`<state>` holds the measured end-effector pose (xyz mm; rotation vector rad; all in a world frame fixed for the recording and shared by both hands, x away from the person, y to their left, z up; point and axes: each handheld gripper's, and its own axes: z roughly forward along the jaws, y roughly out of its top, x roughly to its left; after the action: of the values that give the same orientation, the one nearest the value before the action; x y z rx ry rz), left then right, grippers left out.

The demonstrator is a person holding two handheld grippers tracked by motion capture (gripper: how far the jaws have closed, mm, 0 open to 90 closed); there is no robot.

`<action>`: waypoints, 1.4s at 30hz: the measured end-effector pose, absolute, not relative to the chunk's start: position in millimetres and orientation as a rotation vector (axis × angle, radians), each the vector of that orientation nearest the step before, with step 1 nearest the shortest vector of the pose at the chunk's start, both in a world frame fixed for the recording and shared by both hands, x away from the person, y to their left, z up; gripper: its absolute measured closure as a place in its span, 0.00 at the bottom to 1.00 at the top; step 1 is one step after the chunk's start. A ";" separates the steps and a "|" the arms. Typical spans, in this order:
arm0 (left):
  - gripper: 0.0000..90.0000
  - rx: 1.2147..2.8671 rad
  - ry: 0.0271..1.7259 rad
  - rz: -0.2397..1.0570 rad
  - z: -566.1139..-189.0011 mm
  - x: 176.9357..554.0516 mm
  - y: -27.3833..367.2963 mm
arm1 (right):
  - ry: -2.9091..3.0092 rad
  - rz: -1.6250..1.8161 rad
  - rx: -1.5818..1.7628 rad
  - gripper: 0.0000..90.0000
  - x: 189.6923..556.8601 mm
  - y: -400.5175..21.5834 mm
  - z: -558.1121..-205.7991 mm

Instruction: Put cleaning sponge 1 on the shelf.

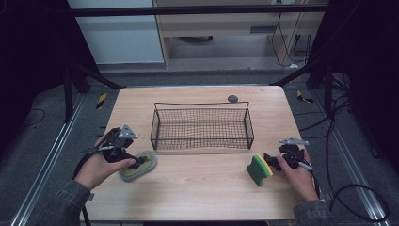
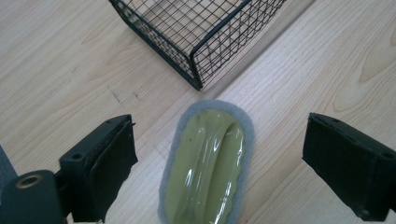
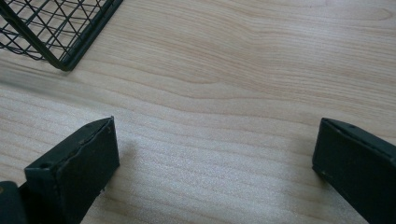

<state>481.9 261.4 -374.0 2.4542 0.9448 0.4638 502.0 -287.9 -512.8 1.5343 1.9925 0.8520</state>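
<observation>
The left gripper [image 2: 219, 158] hangs wide open over the scrubber [image 2: 205, 165] (not touching it); the right gripper [image 3: 215, 163] gapes empty above the bench [image 3: 243, 70], sponge [image 1: 259, 169] close by.

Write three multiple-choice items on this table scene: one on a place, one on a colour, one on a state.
1. Where does the grey-edged scrub pad lie?
A. In the wire basket
B. On the table, outside the basket's corner
C. On the floor

2. What colours does the sponge by the right gripper show?
A. Green and yellow
B. Red and white
C. Blue

3. How do the left gripper jaws stand?
A. Apart, the pad between them untouched
B. Clamped on the basket
C. Shut on nothing

Answers: 1 B, the pad rests on wood beside the wire basket; 2 A, the high view shows both colours; 3 A, gaps show on both sides.
</observation>
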 end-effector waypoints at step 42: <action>0.49 2.836 0.851 0.151 -430.5 530.6 264.0 | 1.992 0.854 1.534 0.01 503.8 -286.8 -512.8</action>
<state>530.6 264.0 -430.5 2.8364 0.8505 0.1513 503.8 -286.8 -512.8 1.5343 1.9920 0.8540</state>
